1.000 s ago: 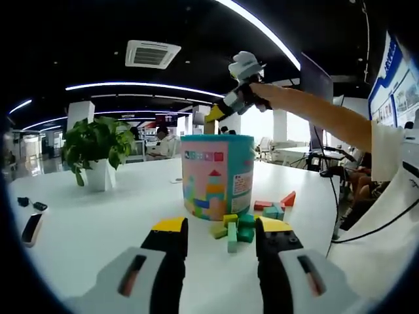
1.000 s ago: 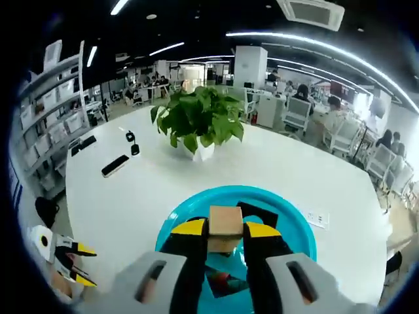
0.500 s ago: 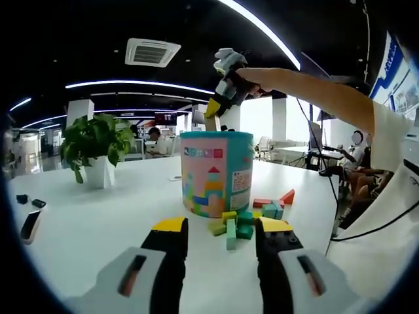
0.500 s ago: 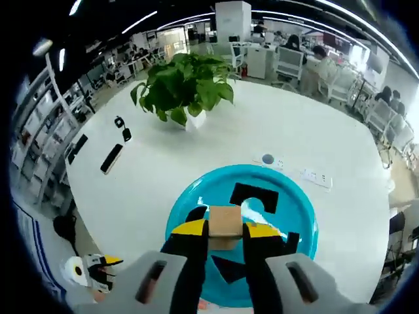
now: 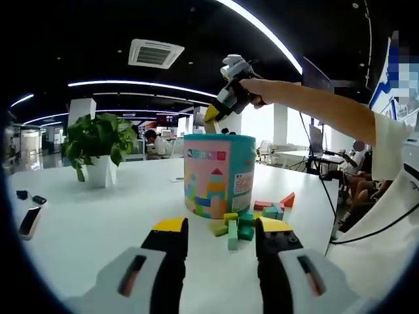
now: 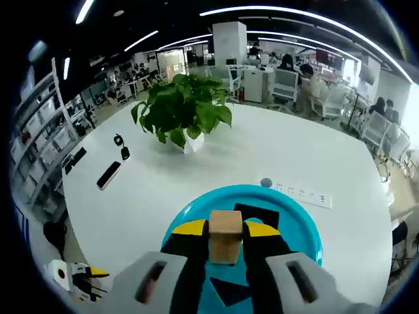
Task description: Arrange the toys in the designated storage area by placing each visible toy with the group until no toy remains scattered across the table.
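Wooden block [image 6: 225, 232] above, seemingly, bucket lid [image 6: 298, 226]

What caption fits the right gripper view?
Right gripper holds a wooden block above the blue bucket lid.

A white table [image 5: 98, 222] carries a pastel toy tub [image 5: 218, 175]. Coloured wooden blocks [image 5: 247, 218] lie scattered at the tub's base. Beyond the tub stands a potted plant [image 5: 99, 149], with small dark devices [image 5: 31, 219] near it.

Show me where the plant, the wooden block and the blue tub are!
plant [image 6: 185, 112], right gripper view, on its green leaves.
wooden block [image 6: 225, 229], right gripper view, on its front face between the jaws.
blue tub [image 5: 218, 173], left gripper view, on its printed side wall.
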`<action>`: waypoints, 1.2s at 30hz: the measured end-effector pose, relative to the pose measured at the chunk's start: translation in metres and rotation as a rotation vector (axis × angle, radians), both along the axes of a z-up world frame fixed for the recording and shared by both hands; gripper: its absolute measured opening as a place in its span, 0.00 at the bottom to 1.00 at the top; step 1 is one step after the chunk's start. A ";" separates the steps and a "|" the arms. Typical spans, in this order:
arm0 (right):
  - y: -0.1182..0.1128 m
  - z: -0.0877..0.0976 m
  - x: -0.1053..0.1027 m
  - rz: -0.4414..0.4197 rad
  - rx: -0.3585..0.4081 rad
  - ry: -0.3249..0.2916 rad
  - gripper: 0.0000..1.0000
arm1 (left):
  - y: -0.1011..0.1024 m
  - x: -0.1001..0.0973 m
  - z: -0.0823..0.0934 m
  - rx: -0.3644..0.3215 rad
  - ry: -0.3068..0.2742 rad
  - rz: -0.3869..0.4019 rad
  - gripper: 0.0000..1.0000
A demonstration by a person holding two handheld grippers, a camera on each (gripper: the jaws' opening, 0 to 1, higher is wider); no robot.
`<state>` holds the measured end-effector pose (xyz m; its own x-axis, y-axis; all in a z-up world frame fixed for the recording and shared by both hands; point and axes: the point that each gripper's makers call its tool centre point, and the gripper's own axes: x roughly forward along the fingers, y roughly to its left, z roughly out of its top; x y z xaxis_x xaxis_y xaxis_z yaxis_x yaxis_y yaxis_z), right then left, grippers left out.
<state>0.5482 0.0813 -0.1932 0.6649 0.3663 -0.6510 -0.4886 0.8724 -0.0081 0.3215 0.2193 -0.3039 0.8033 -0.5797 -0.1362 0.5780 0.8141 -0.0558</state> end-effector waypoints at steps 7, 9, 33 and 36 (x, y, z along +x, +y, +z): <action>-0.002 0.005 -0.003 0.003 0.170 -0.225 0.20 | -0.004 0.001 0.003 0.003 -0.008 0.000 0.42; -0.003 0.006 -0.001 -0.007 0.225 -0.280 0.20 | -0.008 0.001 0.000 0.010 -0.002 -0.008 0.42; -0.020 -0.007 -0.021 0.223 0.348 -0.106 0.12 | -0.006 0.002 -0.001 0.014 0.003 -0.008 0.42; -0.022 -0.006 -0.026 0.243 0.296 -0.097 0.10 | -0.008 0.003 -0.002 0.017 0.006 -0.010 0.42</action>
<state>0.5225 0.0595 -0.1997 0.5889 0.6830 -0.4321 -0.6908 0.7029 0.1695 0.3244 0.2110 -0.3057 0.7968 -0.5850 -0.1511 0.5855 0.8094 -0.0460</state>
